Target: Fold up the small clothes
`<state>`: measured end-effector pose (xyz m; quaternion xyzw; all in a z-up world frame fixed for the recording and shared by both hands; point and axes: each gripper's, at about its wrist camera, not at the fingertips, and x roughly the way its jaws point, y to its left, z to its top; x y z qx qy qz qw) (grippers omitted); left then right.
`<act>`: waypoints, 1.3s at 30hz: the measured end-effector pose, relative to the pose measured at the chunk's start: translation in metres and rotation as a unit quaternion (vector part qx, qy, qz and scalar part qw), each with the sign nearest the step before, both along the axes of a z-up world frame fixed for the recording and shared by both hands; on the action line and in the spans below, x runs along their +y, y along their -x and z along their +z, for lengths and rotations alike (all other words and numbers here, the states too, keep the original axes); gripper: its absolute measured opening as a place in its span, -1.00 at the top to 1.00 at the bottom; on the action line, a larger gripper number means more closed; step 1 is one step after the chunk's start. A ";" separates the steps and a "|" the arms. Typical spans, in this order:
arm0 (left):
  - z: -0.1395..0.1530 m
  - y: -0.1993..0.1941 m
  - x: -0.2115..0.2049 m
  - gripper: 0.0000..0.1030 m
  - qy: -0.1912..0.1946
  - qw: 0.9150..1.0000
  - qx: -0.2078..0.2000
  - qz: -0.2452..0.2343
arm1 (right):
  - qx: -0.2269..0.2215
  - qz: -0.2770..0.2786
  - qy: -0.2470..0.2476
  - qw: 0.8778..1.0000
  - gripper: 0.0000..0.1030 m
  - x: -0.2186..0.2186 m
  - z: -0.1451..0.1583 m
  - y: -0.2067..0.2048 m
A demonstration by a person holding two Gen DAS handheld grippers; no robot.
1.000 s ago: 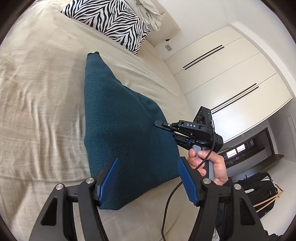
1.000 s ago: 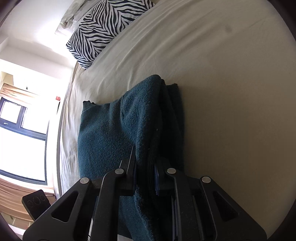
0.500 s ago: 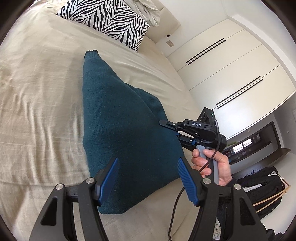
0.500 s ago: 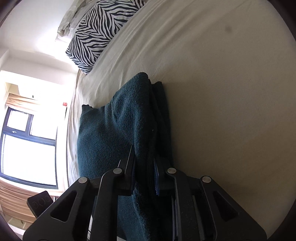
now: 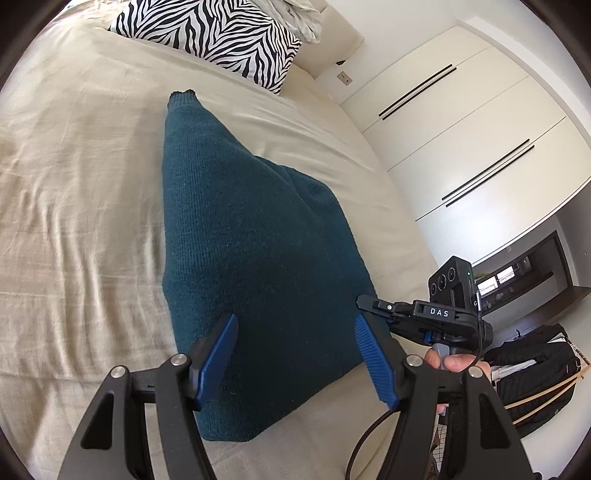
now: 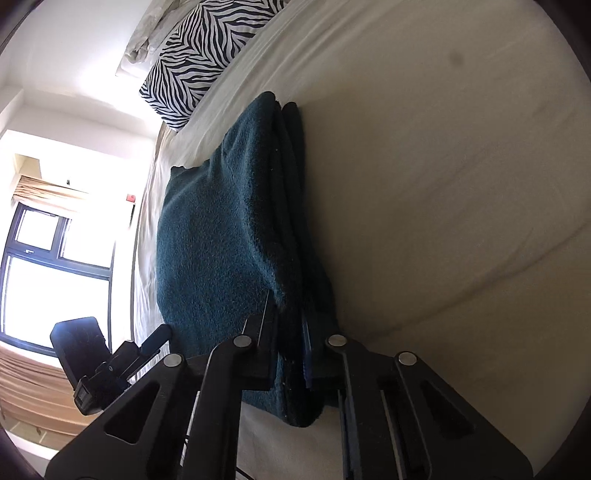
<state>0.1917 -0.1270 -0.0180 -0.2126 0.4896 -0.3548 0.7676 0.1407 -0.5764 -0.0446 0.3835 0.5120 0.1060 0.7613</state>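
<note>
Lying on the bed (image 5: 74, 206) is a dark blue-green sweater (image 5: 258, 258). It is folded into a flat pile, with one thin end reaching up toward the zebra pillow (image 5: 221, 33). The sweater sits near the middle of the cream sheet, and its bottom edge is close to the edge of the bed.

The left gripper (image 5: 295, 354) hangs over the bottom part of the sweater. Its two blue pads (image 5: 218, 354) stand wide apart. Nothing is between them, and they do not touch the cloth.

The right gripper (image 6: 288, 343) is at the right side of the sweater. Its two fingers are pulled in tight, and they pinch the edge of the sweater. In the right wrist view the thick cloth goes right in between the fingers, and you can see a few folded layers stacked up along that side. In the left wrist view this gripper shows at the sweater's right edge, and a hand (image 5: 454, 363) is wrapped around its handle.

A white wardrobe (image 5: 461, 140) stands past the bed. A black backpack (image 5: 535, 373) sits on the floor. On the other side of the room is a bright window (image 6: 55, 266).
</note>
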 end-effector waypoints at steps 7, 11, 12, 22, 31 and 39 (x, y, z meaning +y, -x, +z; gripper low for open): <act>0.025 -0.044 -0.020 -0.33 -0.032 0.998 -0.053 0.004 | -0.002 0.005 -0.008 1.000 0.85 -0.004 -0.011 0.005; 0.031 -0.085 -0.043 -0.32 -0.068 0.995 -0.074 0.007 | -0.009 0.007 -0.004 1.000 0.86 -0.003 -0.012 0.008; 0.028 -0.095 -0.050 -0.32 -0.085 0.994 -0.074 0.004 | -0.010 0.005 -0.007 1.000 0.86 -0.004 -0.014 0.010; -0.021 -0.142 -0.077 -0.20 -0.182 0.982 -0.041 -0.033 | -0.010 0.017 -0.014 1.000 0.82 -0.009 -0.012 0.012; -0.028 -0.141 -0.080 -0.20 -0.184 0.981 -0.047 -0.035 | -0.083 0.009 0.004 0.996 0.80 0.000 0.064 -0.079; -0.031 -0.144 -0.083 -0.20 -0.187 0.981 -0.043 -0.039 | 0.000 -0.008 -0.013 1.000 0.81 0.037 -0.012 -0.171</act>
